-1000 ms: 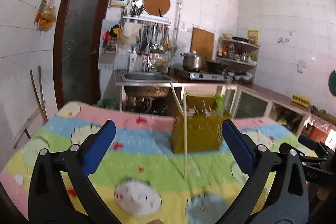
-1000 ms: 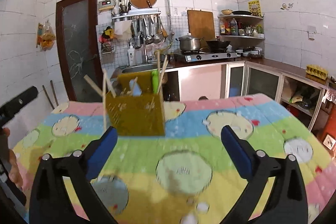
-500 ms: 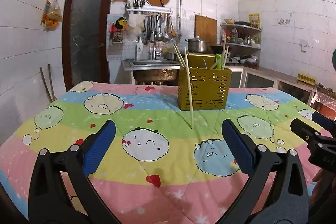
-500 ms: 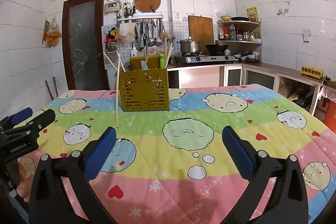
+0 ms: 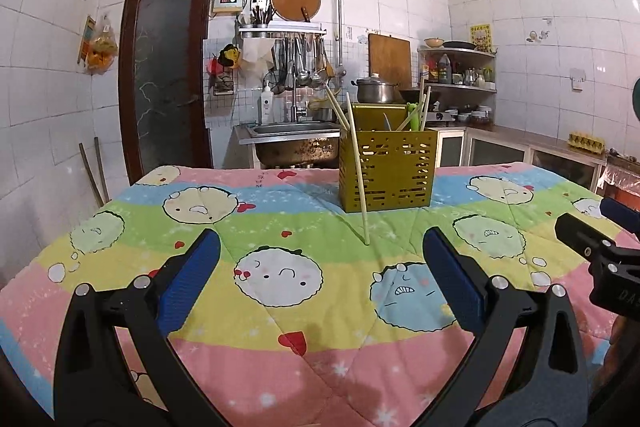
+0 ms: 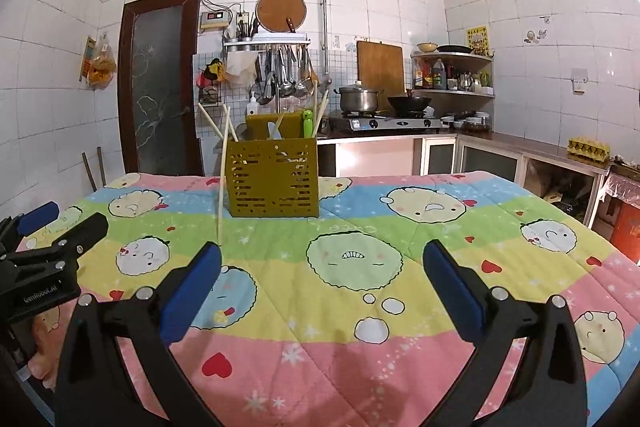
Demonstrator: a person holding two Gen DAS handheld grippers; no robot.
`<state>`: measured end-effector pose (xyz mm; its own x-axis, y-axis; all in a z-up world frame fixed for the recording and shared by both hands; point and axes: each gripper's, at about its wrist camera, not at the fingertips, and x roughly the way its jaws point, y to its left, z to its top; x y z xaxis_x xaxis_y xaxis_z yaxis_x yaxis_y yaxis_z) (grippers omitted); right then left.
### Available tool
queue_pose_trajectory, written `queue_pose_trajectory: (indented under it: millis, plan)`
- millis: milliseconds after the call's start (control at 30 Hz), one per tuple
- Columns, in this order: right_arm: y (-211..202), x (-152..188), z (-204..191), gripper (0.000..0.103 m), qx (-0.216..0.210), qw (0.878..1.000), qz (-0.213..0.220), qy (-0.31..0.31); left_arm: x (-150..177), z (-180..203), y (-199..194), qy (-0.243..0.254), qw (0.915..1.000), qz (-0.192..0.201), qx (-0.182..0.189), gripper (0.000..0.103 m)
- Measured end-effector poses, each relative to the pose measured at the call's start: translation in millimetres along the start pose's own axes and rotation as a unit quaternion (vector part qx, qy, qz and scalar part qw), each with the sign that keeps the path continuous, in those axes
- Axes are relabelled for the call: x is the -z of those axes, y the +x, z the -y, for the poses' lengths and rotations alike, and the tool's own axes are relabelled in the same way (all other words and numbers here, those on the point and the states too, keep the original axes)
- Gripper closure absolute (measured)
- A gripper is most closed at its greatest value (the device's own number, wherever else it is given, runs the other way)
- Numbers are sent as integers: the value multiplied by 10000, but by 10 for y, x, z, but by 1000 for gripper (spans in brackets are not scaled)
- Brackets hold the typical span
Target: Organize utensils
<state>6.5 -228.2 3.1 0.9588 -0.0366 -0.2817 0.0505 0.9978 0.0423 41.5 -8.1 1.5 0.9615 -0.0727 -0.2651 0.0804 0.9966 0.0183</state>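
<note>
Mustard-yellow plastic utensil holder (image 5: 387,169) stands upright on a cartoon-print quilt (image 5: 280,307), toward twelve o'clock from both grippers and well apart from them. Chopsticks, a green-handled utensil (image 5: 412,115) and what may be a spoon already stick up from it. One loose chopstick (image 5: 359,175) leans against the holder's outside, its tip resting on the quilt at about six o'clock of the holder. Left gripper (image 5: 320,277) and right gripper (image 6: 322,277) both hover with jaws wide apart, holding nothing. Judging by this, only that stray chopstick remains to be put in.
</note>
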Motion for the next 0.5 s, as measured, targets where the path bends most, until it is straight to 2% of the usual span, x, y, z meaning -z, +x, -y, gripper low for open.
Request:
queue_pose_trajectory:
  millis: [500]
  plan:
    - [-13,1,59,4,-1,9999,-16,132,23,1,15,-30,10000,-44,-20,5]
